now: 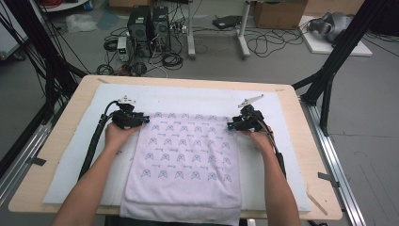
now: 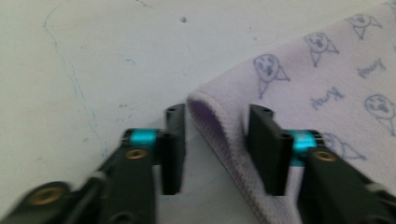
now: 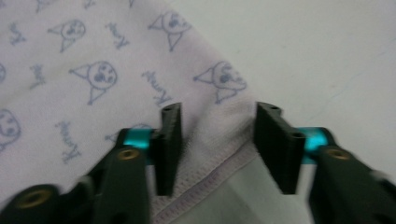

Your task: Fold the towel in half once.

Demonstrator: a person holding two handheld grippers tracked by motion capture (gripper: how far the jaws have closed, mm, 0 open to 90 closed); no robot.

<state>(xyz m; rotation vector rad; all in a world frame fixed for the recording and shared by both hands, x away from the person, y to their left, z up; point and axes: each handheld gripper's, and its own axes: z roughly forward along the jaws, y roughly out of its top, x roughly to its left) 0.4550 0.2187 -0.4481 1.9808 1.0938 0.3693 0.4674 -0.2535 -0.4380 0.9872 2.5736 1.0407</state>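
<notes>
I am leaning in over the near edge of the desk (image 1: 56,141), where the folded lavender towel (image 1: 186,160) is lying flat on the white mat (image 1: 70,155), its near hem hanging just past the mat's front edge and its far corners reaching toward the middle of the desk. I am judging it as light, soft and limp: it is going to sag and drape the moment I lift it, and the layers are likely to slide on each other unless both are caught together. The terry nap is giving decent friction, so slipping out of a firm pinch seems unlikely.

Further out, my left tongs (image 2: 215,149) are straddling the far left corner, jaws spread, with the rounded fold of the towel sitting between them and not yet squeezed. My right tongs (image 3: 217,149) are doing the same at the far right corner, jaws apart around the stitched hem (image 3: 210,179), the pads not pressing on cloth.

I am taking these two far corners as the best holds, biting deep enough to trap the hem and every layer under it
</notes>
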